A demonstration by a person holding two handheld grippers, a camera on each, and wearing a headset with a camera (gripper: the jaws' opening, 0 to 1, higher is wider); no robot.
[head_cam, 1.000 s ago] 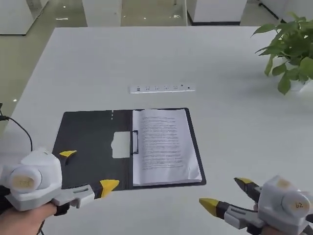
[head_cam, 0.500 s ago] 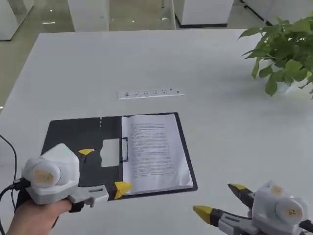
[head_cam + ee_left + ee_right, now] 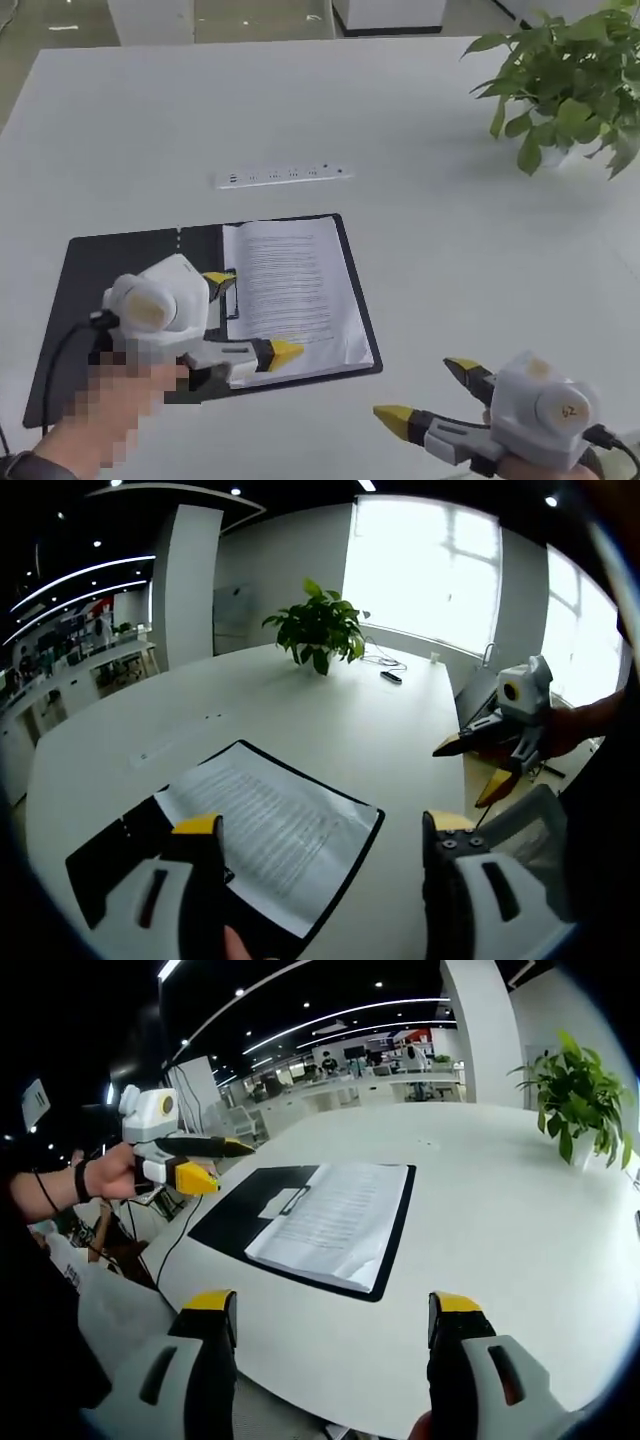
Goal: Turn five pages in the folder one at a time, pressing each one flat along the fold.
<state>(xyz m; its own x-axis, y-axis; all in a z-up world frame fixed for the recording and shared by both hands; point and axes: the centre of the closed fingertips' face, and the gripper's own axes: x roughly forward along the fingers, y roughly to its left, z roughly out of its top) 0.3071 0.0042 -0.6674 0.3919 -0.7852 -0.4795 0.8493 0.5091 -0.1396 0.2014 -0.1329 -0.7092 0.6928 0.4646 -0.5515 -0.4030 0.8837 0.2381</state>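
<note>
**Open folder on the worktop, with no sheet lifted**

The folder is shown lying open and flat on the white worktop. Its black inner cover lies to the left of the fold and the stack of pages to the right. The left gripper is held raised above the folder's lower middle, with its yellow-tipped fingers spread wide and holding nothing. The right gripper is held off the folder's lower right corner, over bare worktop, with its fingers likewise wide and empty. A power strip lies beyond the folder, and a potted plant stands well apart at the far right.

No page appears lifted, so the step in hand is judged to be the approach to the top sheet. The step is best done if only that sheet is caught, at its free right edge or lower corner, by one finger slid beneath it rather than by a pinch on the stack. The sheet should then be carried over in an arc and pressed along the fold from end to end. Meanwhile the folder should be steadied by the other gripper so that it is not dragged.
</note>
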